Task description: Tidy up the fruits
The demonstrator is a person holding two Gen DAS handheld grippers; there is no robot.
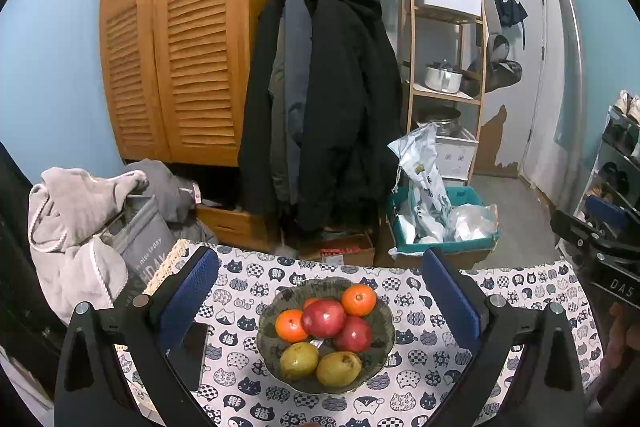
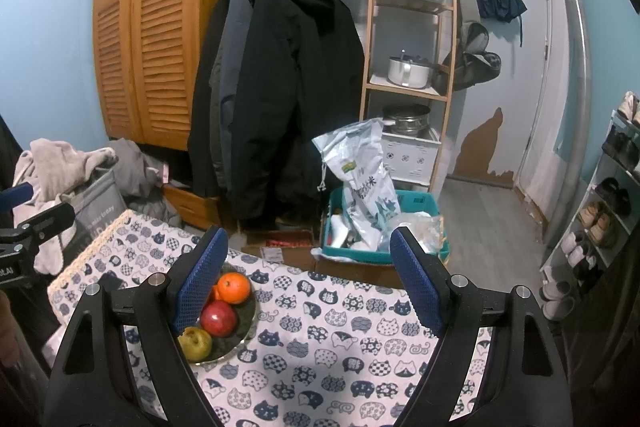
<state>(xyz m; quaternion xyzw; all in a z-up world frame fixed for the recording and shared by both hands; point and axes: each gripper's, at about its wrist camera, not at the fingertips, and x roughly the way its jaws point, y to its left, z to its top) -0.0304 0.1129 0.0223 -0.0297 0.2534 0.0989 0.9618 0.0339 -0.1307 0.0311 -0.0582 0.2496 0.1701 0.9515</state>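
A dark glass bowl of fruit sits on the cat-print tablecloth. In it lie two red apples, oranges and two yellow-green pears. My left gripper hovers over the bowl, open, with the bowl framed between its blue pads and nothing held. In the right wrist view the bowl lies at the left, partly hidden by the left pad; an orange, an apple and a pear show. My right gripper is open over bare cloth, to the right of the bowl.
The table's far edge drops to cardboard boxes and a teal crate with bags. A laundry basket with clothes stands at the left. Dark coats, a wooden shelf and a shoe rack are behind.
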